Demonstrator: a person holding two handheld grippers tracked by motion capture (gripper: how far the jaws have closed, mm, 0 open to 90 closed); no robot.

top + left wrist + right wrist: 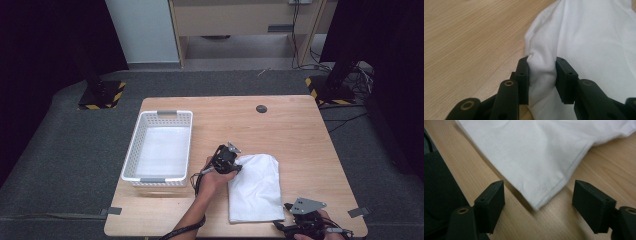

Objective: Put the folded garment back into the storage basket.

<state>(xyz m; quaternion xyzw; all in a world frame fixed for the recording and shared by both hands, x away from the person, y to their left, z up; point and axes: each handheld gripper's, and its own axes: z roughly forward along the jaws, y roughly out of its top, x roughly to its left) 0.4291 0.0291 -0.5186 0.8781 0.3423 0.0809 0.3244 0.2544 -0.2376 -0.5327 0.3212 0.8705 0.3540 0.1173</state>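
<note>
white plastic basket sits at the table's left, a pale cloth lying in it. right of it the left gripper pinches a bunched fold of the white folded garment, its pads pressed into the fabric at the cloth's far left corner. the garment lies flat near the table's front edge, long axis running from the person outward, tilted slightly right. at its near right corner the right gripper hovers, jaws spread either side of the hem corner.
</note>
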